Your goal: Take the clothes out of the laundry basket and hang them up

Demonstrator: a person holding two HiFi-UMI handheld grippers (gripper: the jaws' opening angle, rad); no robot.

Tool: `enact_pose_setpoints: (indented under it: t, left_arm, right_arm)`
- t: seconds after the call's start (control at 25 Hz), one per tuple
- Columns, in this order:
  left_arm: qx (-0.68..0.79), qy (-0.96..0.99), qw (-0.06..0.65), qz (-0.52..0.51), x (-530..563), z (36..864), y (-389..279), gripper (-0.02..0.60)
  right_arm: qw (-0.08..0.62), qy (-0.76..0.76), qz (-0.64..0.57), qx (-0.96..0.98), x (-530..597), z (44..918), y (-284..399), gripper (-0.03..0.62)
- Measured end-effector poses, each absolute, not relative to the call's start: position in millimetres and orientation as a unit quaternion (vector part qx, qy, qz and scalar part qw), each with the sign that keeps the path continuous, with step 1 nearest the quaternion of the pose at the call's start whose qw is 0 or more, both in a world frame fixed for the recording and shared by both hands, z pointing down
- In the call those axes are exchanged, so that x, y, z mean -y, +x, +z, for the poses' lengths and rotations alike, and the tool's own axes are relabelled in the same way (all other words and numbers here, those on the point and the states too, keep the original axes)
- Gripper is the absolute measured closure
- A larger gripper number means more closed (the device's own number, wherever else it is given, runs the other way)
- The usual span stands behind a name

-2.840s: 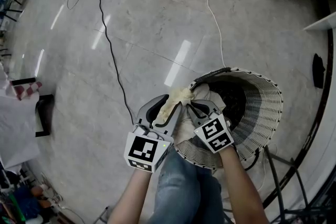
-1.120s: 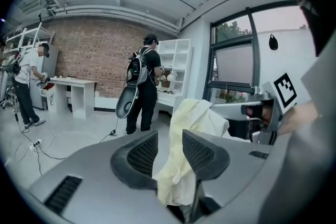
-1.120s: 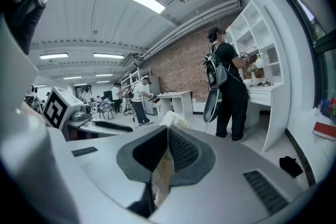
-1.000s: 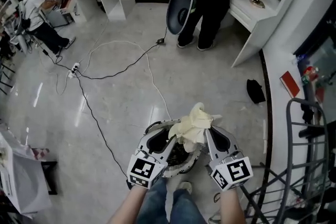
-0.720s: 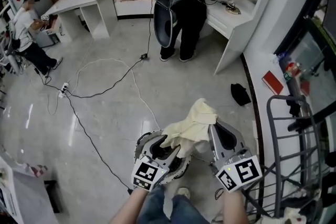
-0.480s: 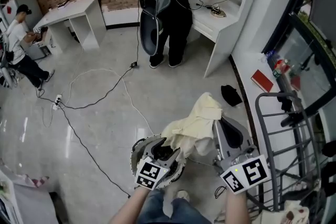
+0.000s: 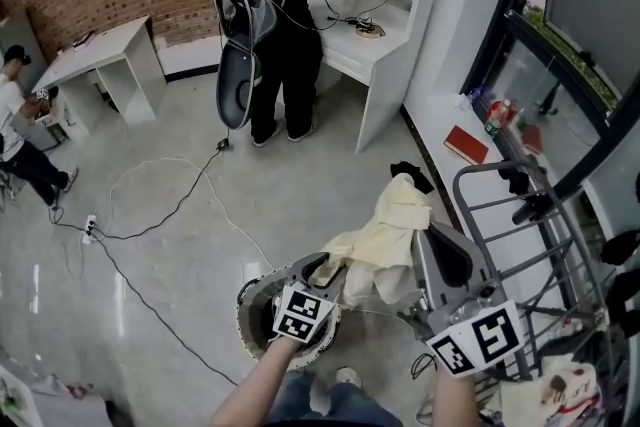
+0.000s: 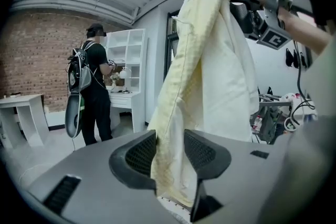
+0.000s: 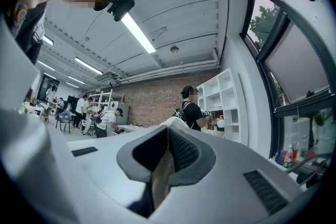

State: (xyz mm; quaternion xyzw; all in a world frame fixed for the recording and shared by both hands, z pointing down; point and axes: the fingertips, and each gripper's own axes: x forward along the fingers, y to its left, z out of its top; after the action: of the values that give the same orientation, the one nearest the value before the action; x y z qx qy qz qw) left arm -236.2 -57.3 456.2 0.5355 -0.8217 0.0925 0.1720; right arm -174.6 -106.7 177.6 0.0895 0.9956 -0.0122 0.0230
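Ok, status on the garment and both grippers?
Right gripper shut on cream garment, held above laundry basket. Left gripper jaws apart, just been closing, garment hanging between them. Drying rack at right, nothing blocking.

Right gripper [image 7: 424,237] high, clamped on pale yellow garment [image 7: 385,230]. Cloth drapes down to left gripper [image 7: 330,267], whose jaws have just narrowed, cloth edge between them. Laundry basket [image 7: 244,301] beneath; drying rack [image 7: 464,210] at right.

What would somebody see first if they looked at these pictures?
The big pale yellow garment stands out first, held up in the middle of the head view by the right gripper, which is shut on it. Down at its left stands the round laundry basket on the shiny floor, and a grey drying rack stands at the right.
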Motion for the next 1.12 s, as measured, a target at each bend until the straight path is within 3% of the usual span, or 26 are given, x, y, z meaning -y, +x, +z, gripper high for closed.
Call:
enact_pose_setpoints:
  t: [0.32, 0.76, 1.12]
  left_arm:
    - [0.798, 0.566, 0.171, 0.117, 74.8, 459.6, -215.1, 0.54]
    - [0.768, 0.616, 0.151, 0.094, 91.4, 417.7, -195.4, 0.552]
    - [0.743, 0.662, 0.077, 0.061, 117.3, 300.7, -184.5, 0.552]
  right_arm:
    - [0.025, 0.035, -0.026, -0.999, 128.8, 181.5, -139.6, 0.58]
    - [0.033, -0.074, -0.039, -0.996, 167.4, 189.1, -73.6, 0.58]
    - [0.033, -0.176, -0.042, -0.983, 194.7, 195.5, -17.9, 0.58]
